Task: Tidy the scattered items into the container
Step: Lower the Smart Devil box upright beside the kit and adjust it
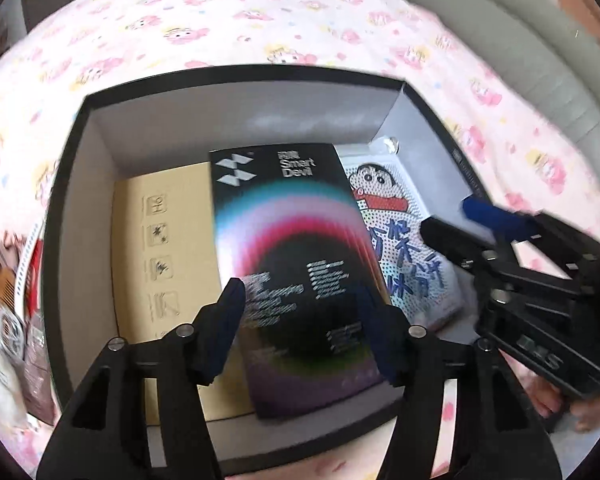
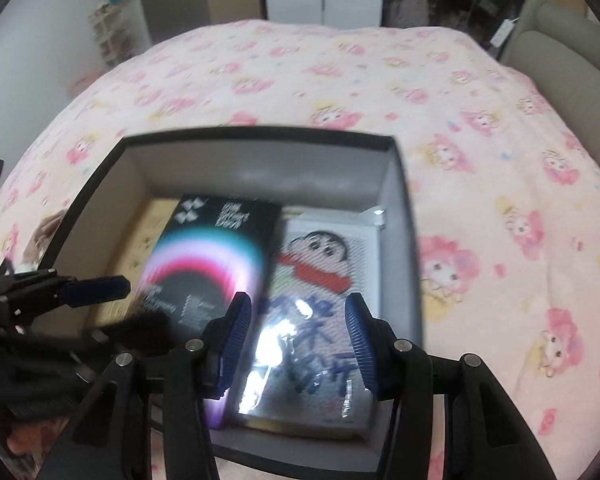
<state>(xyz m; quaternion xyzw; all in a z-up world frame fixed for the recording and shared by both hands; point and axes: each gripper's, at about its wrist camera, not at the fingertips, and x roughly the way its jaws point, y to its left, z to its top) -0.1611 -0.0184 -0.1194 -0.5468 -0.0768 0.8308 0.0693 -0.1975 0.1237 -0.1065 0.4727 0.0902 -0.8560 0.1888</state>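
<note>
A black-rimmed box with grey inner walls sits on the bed. Inside lie a tan carton, a black "Smart Devil" box partly on top of it, and a cartoon-print packet at the right. My left gripper hovers open over the black box, one finger at each long edge, pads apart from it. Over the cartoon packet my right gripper is open and holds nothing.
Several loose packets and a spiral-bound item lie outside the box at its left. A pink cartoon bedspread covers the bed. A grey padded headboard runs along the right. A person's hand holds the right tool.
</note>
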